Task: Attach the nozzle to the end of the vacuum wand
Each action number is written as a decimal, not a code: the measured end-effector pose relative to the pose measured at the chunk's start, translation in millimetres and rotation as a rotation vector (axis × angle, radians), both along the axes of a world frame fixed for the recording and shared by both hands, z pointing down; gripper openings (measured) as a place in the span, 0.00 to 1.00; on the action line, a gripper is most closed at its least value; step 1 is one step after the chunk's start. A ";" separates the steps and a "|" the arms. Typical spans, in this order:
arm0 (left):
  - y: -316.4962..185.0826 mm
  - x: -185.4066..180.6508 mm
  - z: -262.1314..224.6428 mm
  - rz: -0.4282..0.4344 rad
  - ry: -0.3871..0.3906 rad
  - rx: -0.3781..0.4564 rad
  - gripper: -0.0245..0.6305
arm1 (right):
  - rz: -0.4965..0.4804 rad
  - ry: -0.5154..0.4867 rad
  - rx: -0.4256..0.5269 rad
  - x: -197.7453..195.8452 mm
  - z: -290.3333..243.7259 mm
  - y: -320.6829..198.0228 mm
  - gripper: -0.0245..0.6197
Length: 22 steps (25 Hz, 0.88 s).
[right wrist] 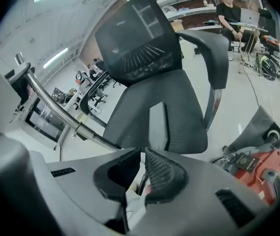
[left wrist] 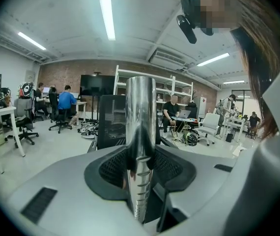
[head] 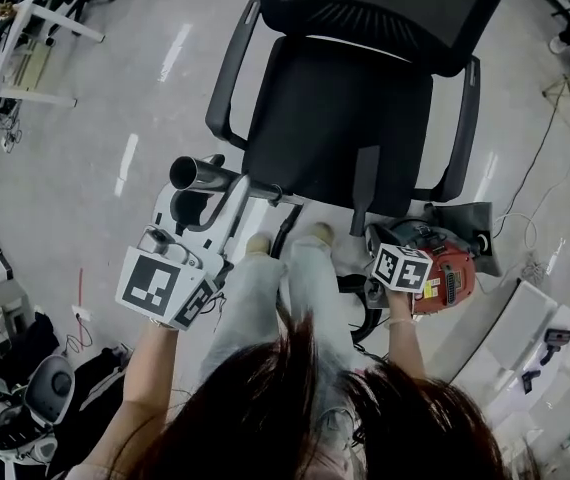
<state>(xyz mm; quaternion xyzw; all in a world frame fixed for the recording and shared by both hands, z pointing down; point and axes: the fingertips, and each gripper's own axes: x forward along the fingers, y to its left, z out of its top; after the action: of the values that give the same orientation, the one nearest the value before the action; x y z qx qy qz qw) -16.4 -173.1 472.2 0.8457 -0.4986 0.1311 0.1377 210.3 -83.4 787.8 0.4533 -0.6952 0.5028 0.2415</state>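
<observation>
The left claw (head: 208,206) is clamped on the vacuum wand (head: 227,179), a shiny metal tube. In the left gripper view the tube rises straight up between the two ribbed pads (left wrist: 167,165), which press on it from either side. From the head view the wand's open end points up and to the left, beside the left armrest of the office chair (head: 350,118). Its other end runs right along the seat's front edge to a black hose (head: 285,236) that curves down between the person's knees. The right claw (right wrist: 142,154) is pressed together with nothing between its pads, and it hangs low in front of the seat's right front corner. The nozzle (right wrist: 158,127), a flat dark oblong piece, lies on the mesh seat towards its front right part. It sits just beyond the tips of the right claw and clear of them, touched by neither claw. It lies well to the right of the wand's open end, with the seat between the two. The red vacuum body (head: 447,276) sits on the floor (head: 115,118) just to the right of the right claw.
</observation>
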 end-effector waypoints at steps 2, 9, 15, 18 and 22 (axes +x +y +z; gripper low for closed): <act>-0.5 -0.3 -0.9 -0.002 0.004 0.005 0.28 | -0.020 -0.007 -0.014 -4.0 8.2 1.5 0.08; -3.2 -2.7 3.1 -0.003 0.021 0.013 0.28 | -0.026 -0.048 -0.046 -9.0 36.3 -0.1 0.08; -8.8 1.1 -2.0 0.002 0.096 0.044 0.28 | -0.048 -0.101 -0.128 -15.3 60.7 3.3 0.32; -12.1 1.6 -2.0 -0.002 0.114 0.045 0.28 | -0.048 -0.082 -0.145 -11.2 74.7 1.4 0.33; -12.1 -1.8 1.8 -0.003 0.103 0.032 0.28 | -0.056 -0.107 -0.176 -12.1 87.9 -1.2 0.35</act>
<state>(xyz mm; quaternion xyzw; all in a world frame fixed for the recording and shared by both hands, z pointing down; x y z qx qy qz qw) -18.2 -185.2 474.0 0.8526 -0.4943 0.0793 0.1500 198.2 -84.6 875.6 0.3833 -0.6726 0.5785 0.2569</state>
